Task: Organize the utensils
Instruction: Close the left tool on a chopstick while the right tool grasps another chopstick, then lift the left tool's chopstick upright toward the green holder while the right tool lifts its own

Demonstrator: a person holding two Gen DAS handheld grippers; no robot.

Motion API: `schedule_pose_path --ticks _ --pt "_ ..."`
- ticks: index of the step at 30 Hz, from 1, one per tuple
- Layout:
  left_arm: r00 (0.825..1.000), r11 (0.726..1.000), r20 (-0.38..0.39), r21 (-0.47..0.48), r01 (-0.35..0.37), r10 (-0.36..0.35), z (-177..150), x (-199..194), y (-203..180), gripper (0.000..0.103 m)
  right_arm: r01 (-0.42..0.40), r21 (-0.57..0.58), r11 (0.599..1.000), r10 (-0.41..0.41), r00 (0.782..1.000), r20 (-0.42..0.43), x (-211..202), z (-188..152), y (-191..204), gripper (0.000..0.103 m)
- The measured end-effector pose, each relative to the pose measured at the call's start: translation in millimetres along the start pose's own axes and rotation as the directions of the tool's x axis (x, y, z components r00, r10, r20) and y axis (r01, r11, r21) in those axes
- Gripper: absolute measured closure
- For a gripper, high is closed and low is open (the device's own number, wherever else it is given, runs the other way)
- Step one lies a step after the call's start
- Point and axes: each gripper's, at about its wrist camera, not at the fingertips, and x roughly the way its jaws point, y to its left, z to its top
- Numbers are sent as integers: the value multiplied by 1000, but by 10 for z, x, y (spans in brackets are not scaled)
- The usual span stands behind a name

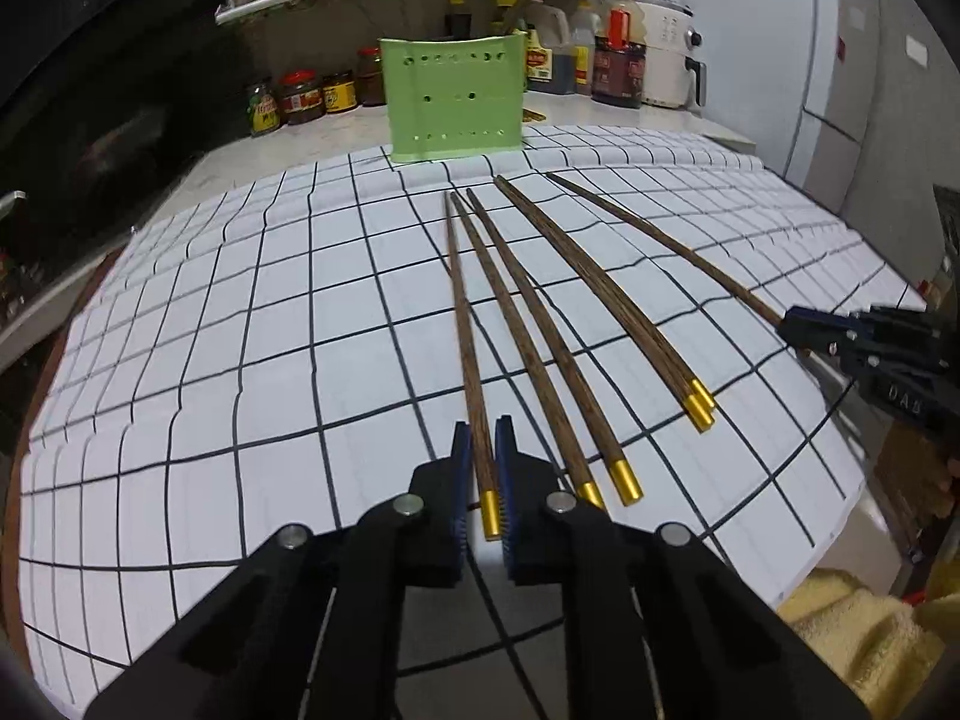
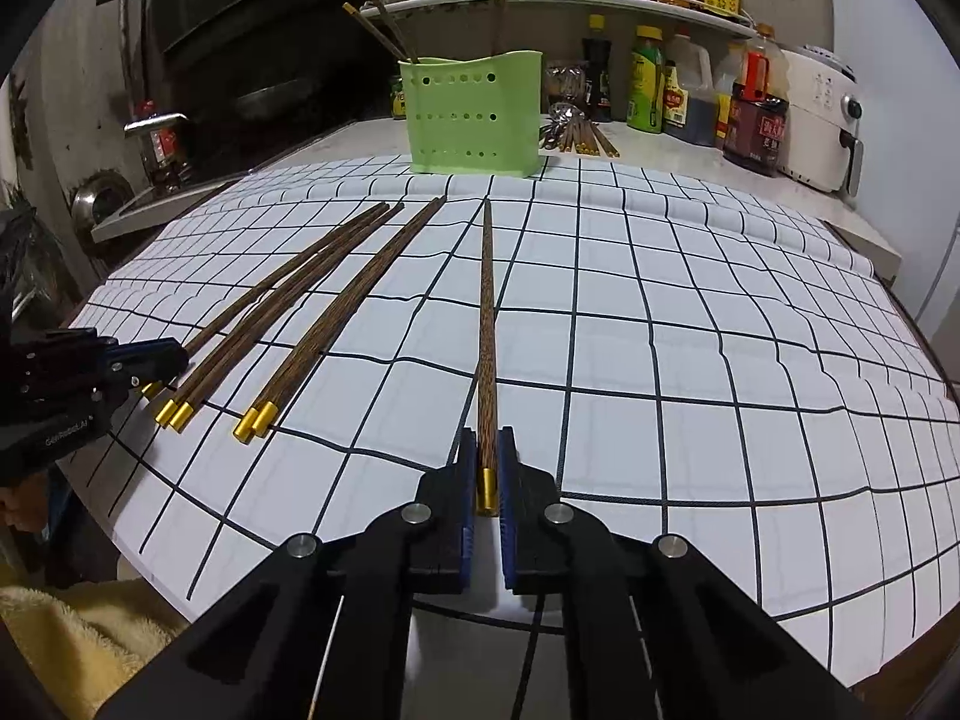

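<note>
A: Starting at the left, what do we have in our left gripper (image 1: pixel 480 450)?

B: Its blue pads are drawn nearly together around the leftmost chopstick (image 1: pixel 465 336), close to its gold cap. We see the stick between them, lying flat on the checked mat (image 1: pixel 240 360) and pointing toward the green utensil holder (image 1: pixel 453 99).

A: And beside it?

B: Four more chopsticks (image 1: pixel 576 312) fan out on the mat just to the right, gold caps toward us: two single ones, then a pair with caps touching.

A: Then the right side?

B: Our right gripper (image 2: pixel 486 456) is likewise pinched close on the rightmost chopstick (image 2: pixel 486 330) at its gold end, with that stick also flat on the mat, well apart from the others.

A: The holder?

B: It stands upright at the mat's far edge, with several chopsticks (image 2: pixel 384 30) already leaning inside. Bottles and jars (image 2: pixel 690 90) line the counter behind.
</note>
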Motion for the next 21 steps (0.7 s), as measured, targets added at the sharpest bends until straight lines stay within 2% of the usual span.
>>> schedule_pose_path --ticks 2,8,15,18,21 --pt "1000 1000 7 -13 0 0 12 -14 28 95 -6 11 1000 6 1000 -3 -3 1 -11 96" --pt "996 1000 93 -26 3 -1 134 -165 100 96 -38 55 998 37 999 12 -62 49 -74 96" --pt "995 999 95 -33 -6 9 190 -140 109 96 -42 72 997 40 999 22 -75 63 -79 96" --pt "991 999 130 -38 -13 18 217 -232 140 96 -41 86 995 35 997 74 -212 164 -130 96" --pt "978 998 204 -46 -35 44 338 -423 216 96 -51 106 993 35 988 148 -420 317 -190 96"
